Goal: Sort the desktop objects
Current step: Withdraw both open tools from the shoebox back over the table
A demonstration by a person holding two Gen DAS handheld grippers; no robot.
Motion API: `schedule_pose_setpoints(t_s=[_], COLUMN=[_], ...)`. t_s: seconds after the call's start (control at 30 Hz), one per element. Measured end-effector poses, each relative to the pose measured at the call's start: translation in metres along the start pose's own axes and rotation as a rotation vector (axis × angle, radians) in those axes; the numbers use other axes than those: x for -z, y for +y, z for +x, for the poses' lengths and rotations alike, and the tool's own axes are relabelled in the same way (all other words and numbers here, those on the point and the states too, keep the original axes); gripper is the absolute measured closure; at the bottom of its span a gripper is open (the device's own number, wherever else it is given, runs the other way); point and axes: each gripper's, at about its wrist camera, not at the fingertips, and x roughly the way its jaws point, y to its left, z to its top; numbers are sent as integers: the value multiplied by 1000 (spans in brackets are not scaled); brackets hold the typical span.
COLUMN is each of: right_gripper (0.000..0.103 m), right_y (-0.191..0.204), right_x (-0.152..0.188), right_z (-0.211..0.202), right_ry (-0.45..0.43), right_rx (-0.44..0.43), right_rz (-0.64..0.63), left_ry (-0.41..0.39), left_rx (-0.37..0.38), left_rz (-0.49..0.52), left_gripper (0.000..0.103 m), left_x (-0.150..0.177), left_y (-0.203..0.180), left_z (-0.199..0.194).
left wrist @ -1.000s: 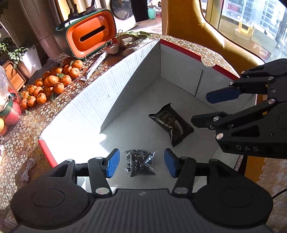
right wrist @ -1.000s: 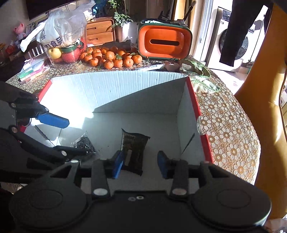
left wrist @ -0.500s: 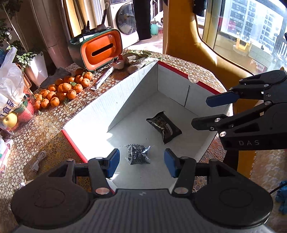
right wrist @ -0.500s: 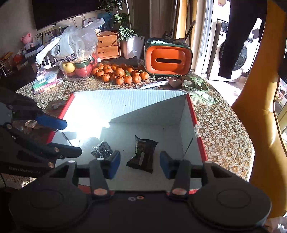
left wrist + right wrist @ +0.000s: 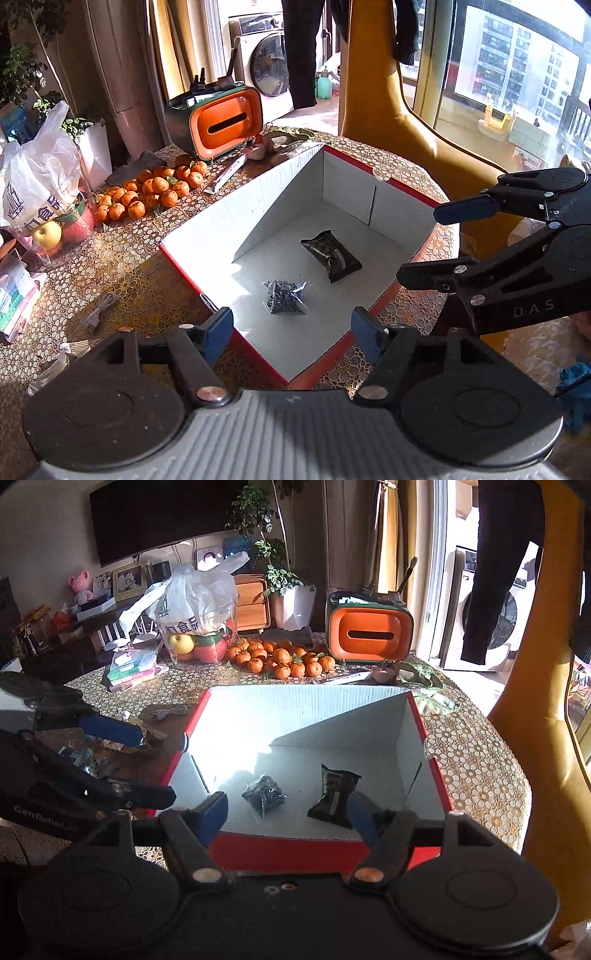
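Both opening claws, empty, above the box's [image 5: 258, 354] near rim.

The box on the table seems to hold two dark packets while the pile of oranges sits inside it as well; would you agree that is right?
Not quite. The box does hold two dark packets, but the pile of oranges sits outside it, on the tablecloth beyond its far wall beside the orange tissue holder. The right wrist view shows this.
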Motion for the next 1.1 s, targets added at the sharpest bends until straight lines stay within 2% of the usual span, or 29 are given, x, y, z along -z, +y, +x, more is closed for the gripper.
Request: schedule_pose_setpoints(t_s=[0.23, 0.37, 0.63, 0.7, 1.1], right_gripper=[17, 9, 6, 6, 5], right_y=[13, 21, 35, 39, 69], right_x=[13, 20, 33, 36, 49], right_z=[-19, -27, -43, -45, -48], right_ry=[-30, -43, -64, -68, -73], right_rx=[-5, 5, 4, 9, 7], right_rz=[9, 12, 37, 39, 12], left_ry=[-37, -59, -80, -88, -134], left_rx=[-18, -17, 8, 10, -12], left_rz=[-10, -26, -89, -106, -188], left_gripper=[30, 21, 12, 0, 0], left_x=[18, 30, 54, 59, 91], left_y=[-1, 2, 11, 13, 33], left_z=[-22, -34, -51, -54, -78])
